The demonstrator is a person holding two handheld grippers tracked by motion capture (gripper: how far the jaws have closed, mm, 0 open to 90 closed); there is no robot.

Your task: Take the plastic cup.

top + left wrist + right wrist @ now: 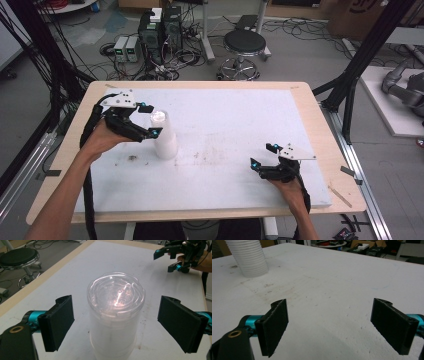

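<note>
A tall stack of translucent white plastic cups point(165, 137) stands upright on the left half of the white board. My left gripper point(150, 120) reaches in from the left at the height of the stack's top. In the left gripper view its two black pads point(58, 323) stand apart on either side of the cup stack point(115, 315), with a gap on each side, so my left gripper point(116, 325) is open. Near the board's front right my right gripper point(262, 155) hangs open and holds nothing. The right gripper view has the ribbed base of the stack point(249, 260) far off, beyond that gripper point(329, 325).
The white board point(225, 115) lies on a wooden table point(330, 150) and has brown stains near its middle. Beyond the table are a black stool point(243, 45), computer boxes point(159, 30) and loose cables on the floor. Black frame posts rise at both sides.
</note>
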